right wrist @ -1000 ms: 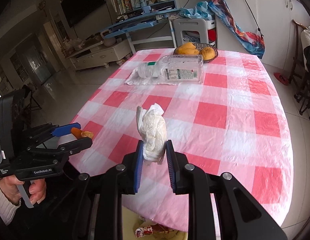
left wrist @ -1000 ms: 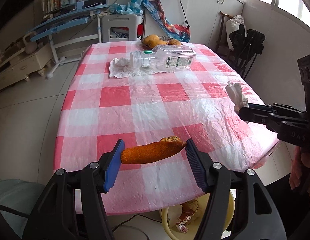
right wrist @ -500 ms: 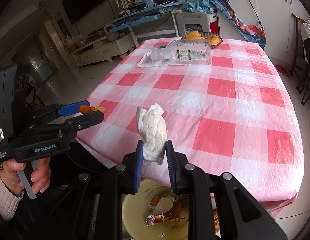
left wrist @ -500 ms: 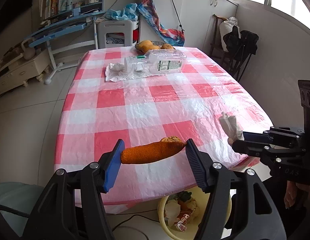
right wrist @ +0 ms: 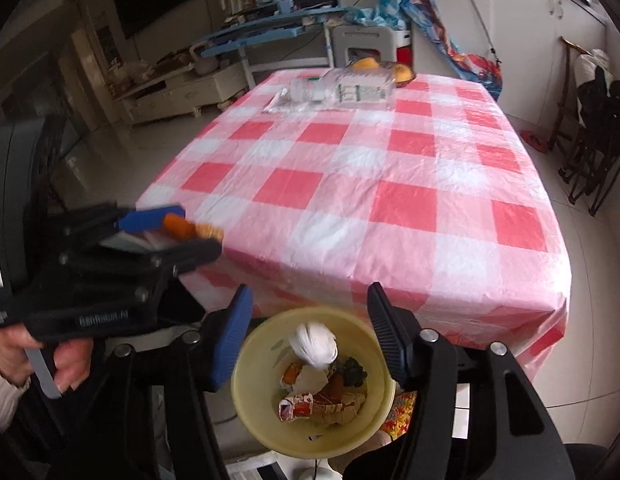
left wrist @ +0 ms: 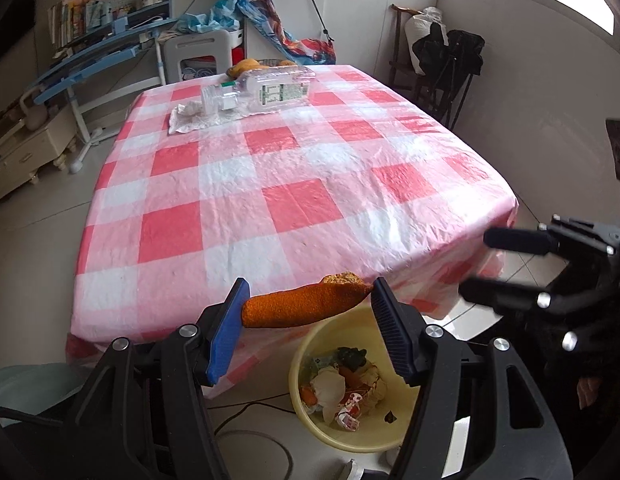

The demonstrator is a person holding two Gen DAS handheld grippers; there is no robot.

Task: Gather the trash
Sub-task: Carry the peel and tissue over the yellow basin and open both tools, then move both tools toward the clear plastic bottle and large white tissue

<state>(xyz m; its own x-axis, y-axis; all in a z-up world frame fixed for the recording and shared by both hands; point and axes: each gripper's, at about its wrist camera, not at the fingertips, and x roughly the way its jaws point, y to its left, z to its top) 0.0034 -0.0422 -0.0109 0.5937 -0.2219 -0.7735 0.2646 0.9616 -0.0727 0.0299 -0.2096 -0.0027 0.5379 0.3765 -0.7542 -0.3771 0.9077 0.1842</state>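
Now one orange peel (left wrist: 306,304) clamped, left gripper (left wrist: 306,320); right gripper (right wrist: 308,332) spread.

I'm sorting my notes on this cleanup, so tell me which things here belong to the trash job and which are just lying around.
Job:
orange peel in left gripper
white tissue wad
yellow bin
open right gripper
empty plastic bottle
crumpled tissue

Lying about:
fruit basket
checkered tablecloth

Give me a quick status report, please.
Left claw shut on orange peel, above bin. Right claw open; tissue dropping into bin. Nothing blocking.
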